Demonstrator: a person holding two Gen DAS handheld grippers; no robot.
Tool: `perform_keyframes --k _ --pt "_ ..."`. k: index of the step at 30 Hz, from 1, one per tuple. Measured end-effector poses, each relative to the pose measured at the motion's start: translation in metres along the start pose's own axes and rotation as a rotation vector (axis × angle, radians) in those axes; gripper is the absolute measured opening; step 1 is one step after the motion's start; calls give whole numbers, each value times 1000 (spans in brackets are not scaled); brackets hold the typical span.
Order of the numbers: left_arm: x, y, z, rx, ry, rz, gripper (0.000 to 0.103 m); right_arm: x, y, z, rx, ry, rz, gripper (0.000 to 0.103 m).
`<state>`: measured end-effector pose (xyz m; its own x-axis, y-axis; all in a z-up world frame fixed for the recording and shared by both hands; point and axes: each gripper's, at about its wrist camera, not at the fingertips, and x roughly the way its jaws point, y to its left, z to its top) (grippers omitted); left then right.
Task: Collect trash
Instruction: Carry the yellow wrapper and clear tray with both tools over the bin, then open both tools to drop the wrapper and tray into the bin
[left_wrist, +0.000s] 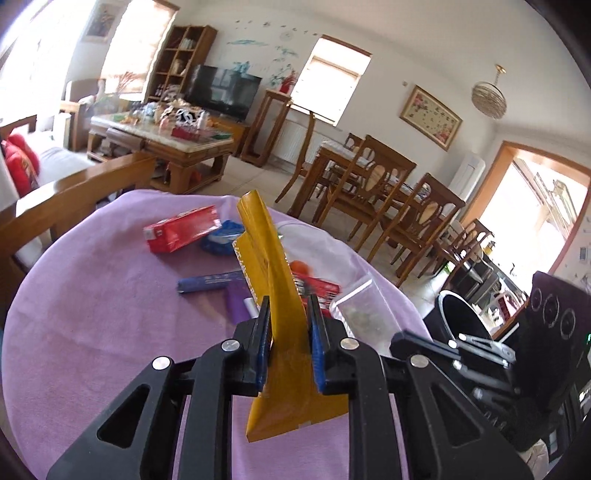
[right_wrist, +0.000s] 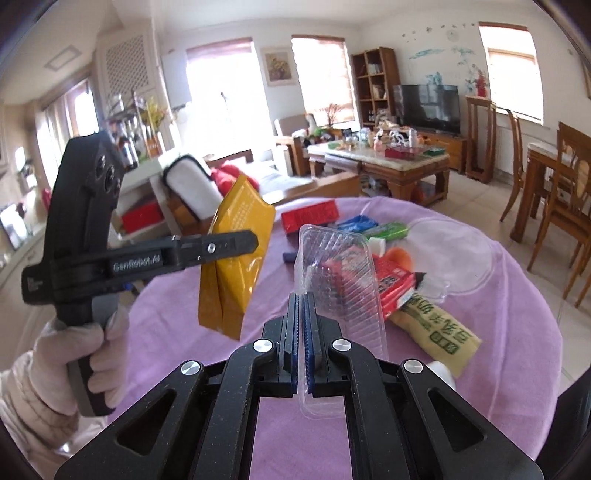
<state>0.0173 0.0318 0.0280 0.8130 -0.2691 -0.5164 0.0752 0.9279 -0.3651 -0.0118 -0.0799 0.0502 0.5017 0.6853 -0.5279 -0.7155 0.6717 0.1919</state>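
1. Nearest the left wrist camera, my left gripper (left_wrist: 288, 310) is clamped on a yellow packet (left_wrist: 275, 280); its blue-padded fingers (left_wrist: 263, 332) press both faces, and the packet stands upright, lifted off the purple tablecloth (left_wrist: 92, 314).
2. Beyond it on the cloth lie a red box (left_wrist: 181, 229), a crumpled blue wrapper (left_wrist: 219, 240), a dark blue stick-shaped wrapper (left_wrist: 208, 282) and a red carton (left_wrist: 317, 290) partly hidden behind the packet.
3. To the right, past the table edge, a black bin (left_wrist: 458, 317) stands on the floor, with part of my right gripper's body in front of it. Its inside is too dark for me to see.
4. Closest to the right wrist camera, my right gripper (right_wrist: 302, 306) is closed tight on the edge of a clear plastic tray (right_wrist: 336, 273), which stands upright above the cloth (right_wrist: 498, 314).
5. Left of it, a gloved hand (right_wrist: 92, 343) holds the left gripper (right_wrist: 236, 242), the yellow packet (right_wrist: 236, 258) hanging in its fingers clear of the table.
6. Behind the tray lie the red carton (right_wrist: 391, 280), a tan packet with green print (right_wrist: 439, 326), a green wrapper (right_wrist: 389, 230), the blue wrapper (right_wrist: 356, 222) and the red box (right_wrist: 310, 216).
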Motion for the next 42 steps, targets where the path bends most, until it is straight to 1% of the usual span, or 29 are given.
perform_keyframes --k 2,6,13,21,25,28,33,37,42 --pt "1 -17 -1 39 -3 -7 19 -21 -11 -1 27 -45 -14 4" --pt "10 -60 -4 129 -4 -38 19 -70 -38 -7 68 -127 -74 4" --pt "36 -132 -13 254 17 -135 19 -145 -91 -30 160 -210 -196 4" --pt "69 -196 -21 331 35 -249 19 -214 -149 -75 264 -270 -312 4" --pt "91 -233 -28 361 51 -324 19 -246 -176 -100 321 -295 -372 4" --pt "111 -253 -34 371 72 -383 19 -268 -200 -119 375 -311 -419 4" --pt "147 -288 -47 397 112 -443 19 -282 -231 -156 449 -300 -477 4" --pt "175 -309 -55 389 154 -470 19 -283 -245 -177 501 -295 -500 4" --pt "203 -330 -72 423 202 -470 19 -279 -255 -192 547 -289 -514 4"
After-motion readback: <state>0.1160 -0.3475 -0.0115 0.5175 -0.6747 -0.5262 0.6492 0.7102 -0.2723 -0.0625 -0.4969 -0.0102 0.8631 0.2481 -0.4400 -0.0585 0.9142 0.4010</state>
